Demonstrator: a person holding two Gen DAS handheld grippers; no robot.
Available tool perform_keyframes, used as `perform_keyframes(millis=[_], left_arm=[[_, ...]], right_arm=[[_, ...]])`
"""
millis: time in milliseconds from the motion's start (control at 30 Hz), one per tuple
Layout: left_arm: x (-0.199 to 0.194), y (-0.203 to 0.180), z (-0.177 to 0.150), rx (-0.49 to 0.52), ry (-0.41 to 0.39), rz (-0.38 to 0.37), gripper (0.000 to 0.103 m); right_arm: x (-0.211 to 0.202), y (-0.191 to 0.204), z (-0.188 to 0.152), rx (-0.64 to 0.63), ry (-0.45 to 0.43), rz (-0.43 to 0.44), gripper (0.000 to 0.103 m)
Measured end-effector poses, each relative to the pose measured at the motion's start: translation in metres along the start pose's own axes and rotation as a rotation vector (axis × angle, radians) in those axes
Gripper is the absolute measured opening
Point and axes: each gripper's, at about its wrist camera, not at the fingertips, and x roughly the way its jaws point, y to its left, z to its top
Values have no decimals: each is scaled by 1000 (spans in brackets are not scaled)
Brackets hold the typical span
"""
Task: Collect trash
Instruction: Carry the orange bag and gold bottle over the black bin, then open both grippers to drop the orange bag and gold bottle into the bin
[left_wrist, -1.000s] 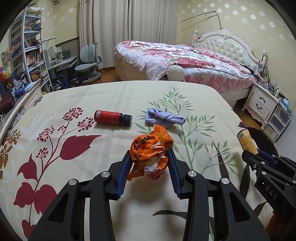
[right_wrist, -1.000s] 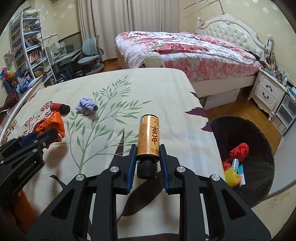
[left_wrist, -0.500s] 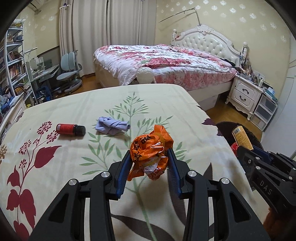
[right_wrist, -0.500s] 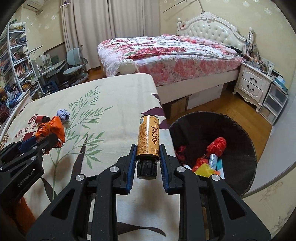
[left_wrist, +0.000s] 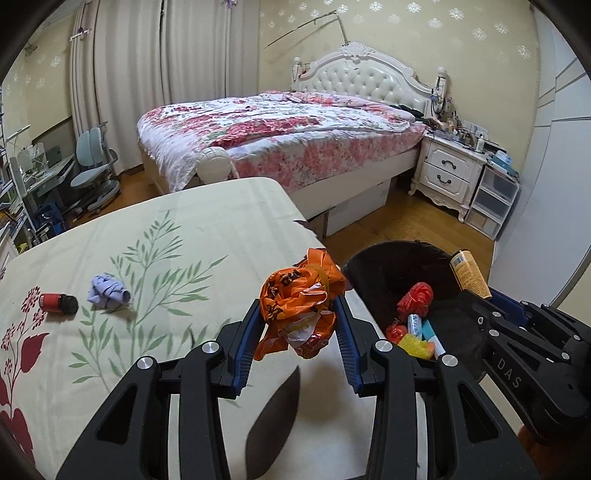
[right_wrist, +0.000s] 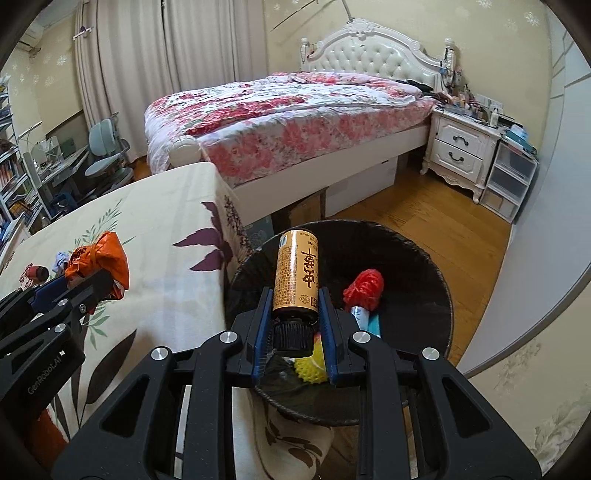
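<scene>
the left gripper (left_wrist: 301, 341) has its fingers (left_wrist: 246, 341) clenched on a crumpled orange bag (left_wrist: 300, 308), held above the right edge of the floral-covered worktop (left_wrist: 207, 229), just beside the black bin (left_wrist: 384, 266). the right gripper (right_wrist: 295, 332) grasps a gold bottle (right_wrist: 296, 275) at its black cap end, the bottle's base pointing away, held over the open bin (right_wrist: 413, 258). inside the bin lie red, yellow and blue bits of trash (right_wrist: 364, 286). a small red bottle (left_wrist: 57, 303) and a crumpled purple wad (left_wrist: 108, 291) lie on the worktop, well to the left.
</scene>
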Motion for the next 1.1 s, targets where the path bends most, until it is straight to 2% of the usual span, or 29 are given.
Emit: perform_keyframes(millis=[500,1100], left_arm=[[48,-50,18,68,21,-30,41],[69,-68,27,98,35,-28,43]], right_arm=[[22,-51,9,81,3,-89,24],[35,-61,9,111,16,-109,24]])
